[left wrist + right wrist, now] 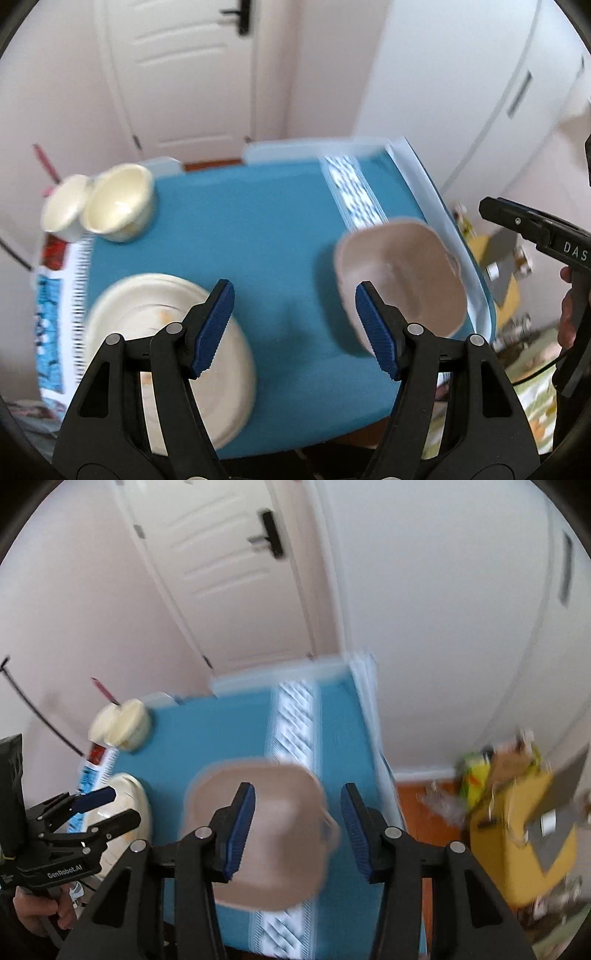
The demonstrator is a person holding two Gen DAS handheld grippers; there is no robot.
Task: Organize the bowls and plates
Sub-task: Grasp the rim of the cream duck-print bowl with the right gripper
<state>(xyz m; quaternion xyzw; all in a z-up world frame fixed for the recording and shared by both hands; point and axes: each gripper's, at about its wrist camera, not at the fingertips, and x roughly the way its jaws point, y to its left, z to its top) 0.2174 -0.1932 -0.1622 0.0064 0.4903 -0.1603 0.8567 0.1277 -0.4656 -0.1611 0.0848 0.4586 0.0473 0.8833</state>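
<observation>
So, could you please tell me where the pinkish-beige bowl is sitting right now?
The pinkish-beige bowl sits on the blue tablecloth near the table's right edge, in both wrist views, beside the white patterned stripe and across from the cream plates.

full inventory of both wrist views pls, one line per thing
table cloth: 1, teal with white patterned bands, covers the table
plates: stack, cream, count unclear, near left of the table
small bowls: 2, cream, side by side at the far left corner
pink bowl: 1, beige-pink, squarish, on the right side of the table, below the right gripper
door: 1, white, black handle, behind the table
cabinet: white, right of the door
yellow box: 1, on the floor right of the table, amid blurred clutter
left gripper: 1, black with blue pads, open, empty, above the table
right gripper: 1, same make, open, empty
hand: 1, on the left gripper's grip
</observation>
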